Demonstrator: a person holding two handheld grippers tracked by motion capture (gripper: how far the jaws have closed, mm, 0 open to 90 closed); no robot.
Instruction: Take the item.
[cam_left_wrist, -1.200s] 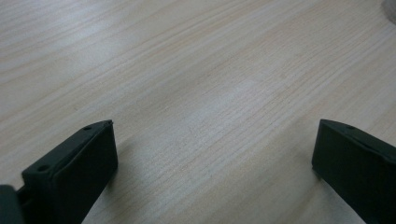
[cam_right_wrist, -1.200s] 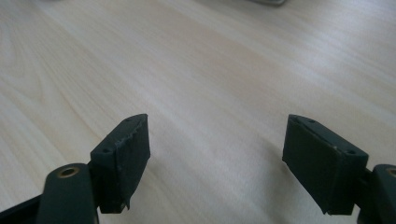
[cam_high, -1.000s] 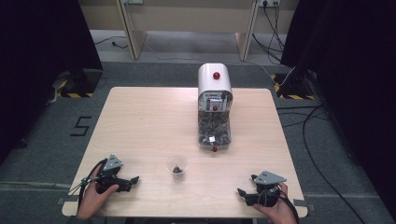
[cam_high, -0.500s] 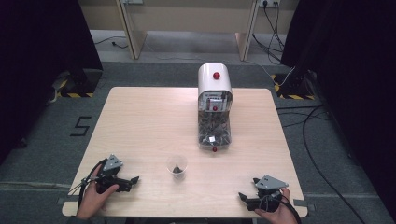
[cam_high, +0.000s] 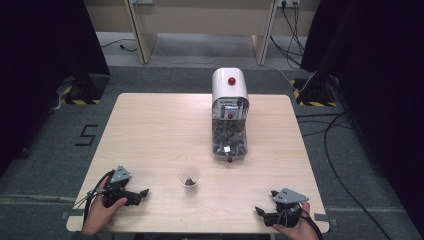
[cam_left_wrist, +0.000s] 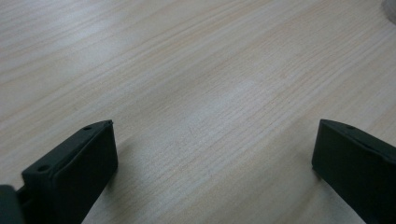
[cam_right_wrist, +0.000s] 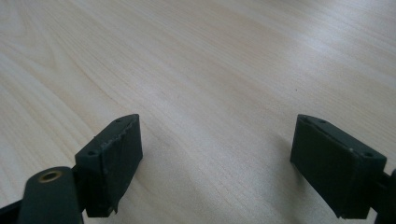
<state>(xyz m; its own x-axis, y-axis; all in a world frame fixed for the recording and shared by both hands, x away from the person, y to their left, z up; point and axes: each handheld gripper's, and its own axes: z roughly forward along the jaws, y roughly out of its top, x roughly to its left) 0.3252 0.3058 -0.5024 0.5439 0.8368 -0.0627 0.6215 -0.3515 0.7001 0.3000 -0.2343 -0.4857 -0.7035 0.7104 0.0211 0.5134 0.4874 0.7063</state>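
Two grippers, left gripper (cam_high: 141, 192) and right gripper (cam_high: 260, 211), are rested wide open and empty near the cup (cam_high: 189, 177); the right's jaws have just been opening; the cup, before the dispenser (cam_high: 229, 116), is barely filled, so the work is judged mostly finished

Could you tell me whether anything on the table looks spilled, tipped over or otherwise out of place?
Nothing stands out. The dispenser stands upright, the small clear cup sits upright in front of it with a little dark content inside, and the table around them shows no spill.
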